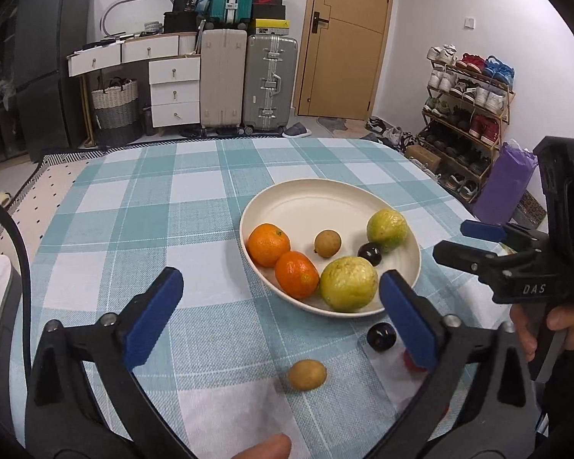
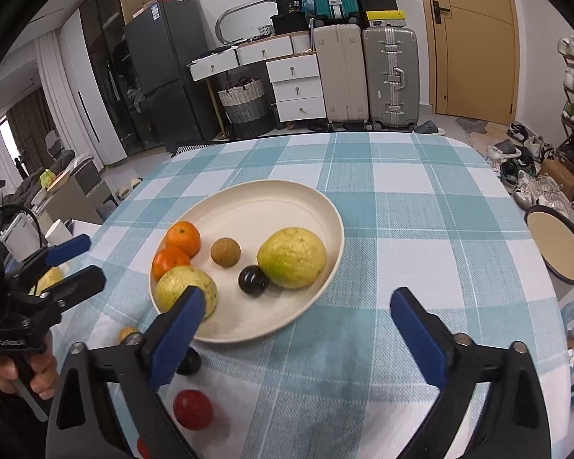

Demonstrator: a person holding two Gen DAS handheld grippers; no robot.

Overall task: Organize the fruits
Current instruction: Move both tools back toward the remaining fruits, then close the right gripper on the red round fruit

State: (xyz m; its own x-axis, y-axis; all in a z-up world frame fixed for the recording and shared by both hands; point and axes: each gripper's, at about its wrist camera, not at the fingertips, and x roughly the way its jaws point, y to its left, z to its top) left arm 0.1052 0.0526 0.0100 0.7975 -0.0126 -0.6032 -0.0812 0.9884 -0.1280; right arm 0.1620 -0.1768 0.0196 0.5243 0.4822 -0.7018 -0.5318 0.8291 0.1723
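A cream plate (image 1: 310,199) (image 2: 256,206) on the checked tablecloth holds two oranges (image 1: 268,244) (image 2: 183,238), two yellow-green guavas (image 1: 348,284) (image 2: 291,257), a brown longan (image 1: 327,243) (image 2: 225,252) and a dark plum (image 1: 369,253) (image 2: 252,280). Loose on the cloth in front of the plate lie a brown longan (image 1: 307,375) (image 2: 128,332), a dark plum (image 1: 380,337) (image 2: 189,361) and a red fruit (image 2: 192,409), mostly hidden in the left wrist view. My left gripper (image 1: 283,317) (image 2: 76,260) is open and empty above the loose fruits. My right gripper (image 2: 298,329) (image 1: 463,241) is open and empty at the plate's near edge.
The table (image 2: 421,229) has a blue-and-white checked cloth. A round tray (image 2: 556,246) stands off the right table edge. Suitcases, drawers, a fridge, a door and a shoe rack (image 1: 467,114) stand beyond the table.
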